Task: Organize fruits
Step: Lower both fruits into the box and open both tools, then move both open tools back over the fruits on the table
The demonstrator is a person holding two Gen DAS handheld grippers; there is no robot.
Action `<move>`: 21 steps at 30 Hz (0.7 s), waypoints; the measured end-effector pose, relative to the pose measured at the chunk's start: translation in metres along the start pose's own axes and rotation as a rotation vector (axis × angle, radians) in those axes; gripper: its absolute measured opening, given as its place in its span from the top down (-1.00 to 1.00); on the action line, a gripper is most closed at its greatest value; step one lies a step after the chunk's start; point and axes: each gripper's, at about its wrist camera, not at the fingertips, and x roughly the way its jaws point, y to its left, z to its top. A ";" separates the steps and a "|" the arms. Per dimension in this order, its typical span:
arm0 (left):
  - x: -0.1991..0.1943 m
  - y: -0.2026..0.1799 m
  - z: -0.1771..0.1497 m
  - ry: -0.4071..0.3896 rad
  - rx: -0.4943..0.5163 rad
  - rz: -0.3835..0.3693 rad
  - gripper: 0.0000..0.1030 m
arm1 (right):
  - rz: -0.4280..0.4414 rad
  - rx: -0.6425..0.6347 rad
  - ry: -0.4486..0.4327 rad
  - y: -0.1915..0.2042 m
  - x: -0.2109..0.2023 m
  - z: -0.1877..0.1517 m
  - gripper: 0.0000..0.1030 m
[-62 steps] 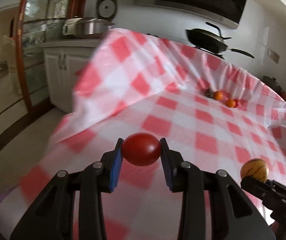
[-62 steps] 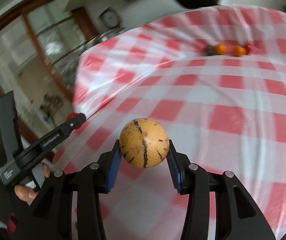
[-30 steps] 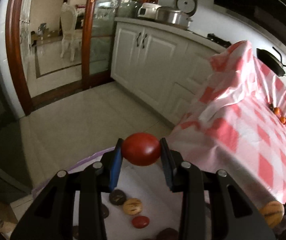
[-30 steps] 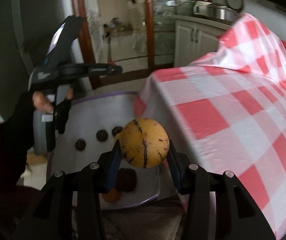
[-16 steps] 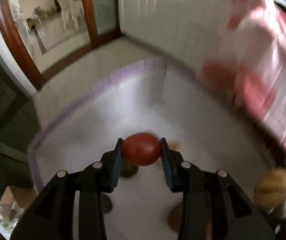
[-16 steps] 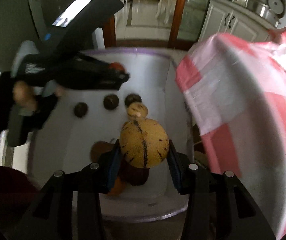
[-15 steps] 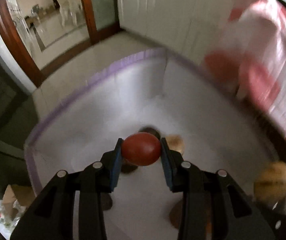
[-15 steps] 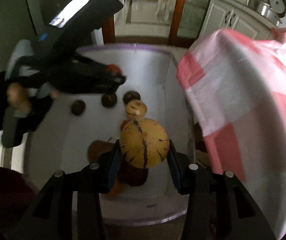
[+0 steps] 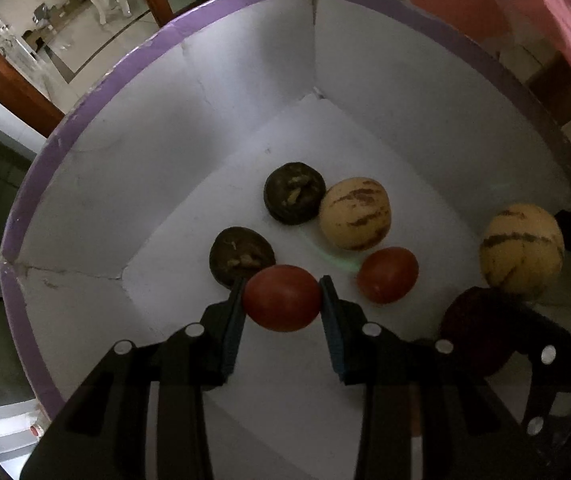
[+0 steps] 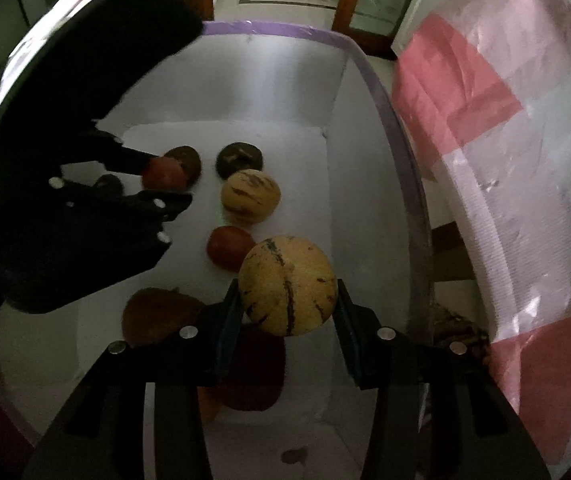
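My left gripper [image 9: 281, 300] is shut on a red tomato [image 9: 282, 298] and points down into a white box with a purple rim [image 9: 97, 92]. My right gripper [image 10: 288, 292] is shut on a yellow striped melon [image 10: 288, 285], held over the same box [image 10: 369, 184]; that melon [image 9: 521, 250] also shows at the right of the left wrist view. On the box floor lie two dark brown fruits [image 9: 294, 192] [image 9: 241, 254], a pale striped melon [image 9: 354, 219], a loose red tomato [image 9: 387, 275] and a dark red fruit [image 9: 473, 320]. The left gripper [image 10: 161, 180] with its tomato shows dark in the right wrist view.
A red and white checked tablecloth [image 10: 505, 160] hangs down beside the box on the right. A brown fruit [image 10: 157, 312] lies near the front of the box. Tiled floor and a wooden door frame [image 9: 5, 80] lie beyond the box's far rim.
Both grippers have sunk from above the table's edge down into the box, tilting steeply downward. Each still holds its fruit. The fruits on the box floor now look much closer.
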 end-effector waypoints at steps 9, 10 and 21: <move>-0.002 -0.010 0.003 -0.008 0.000 0.010 0.11 | 0.002 -0.014 -0.012 0.004 0.001 0.002 0.12; -0.002 -0.010 0.002 -0.008 -0.003 0.008 0.06 | 0.003 -0.009 -0.012 0.003 0.001 0.001 0.11; 0.000 -0.016 -0.003 -0.014 -0.018 0.015 -0.41 | 0.013 -0.014 -0.093 0.005 -0.025 -0.002 -0.05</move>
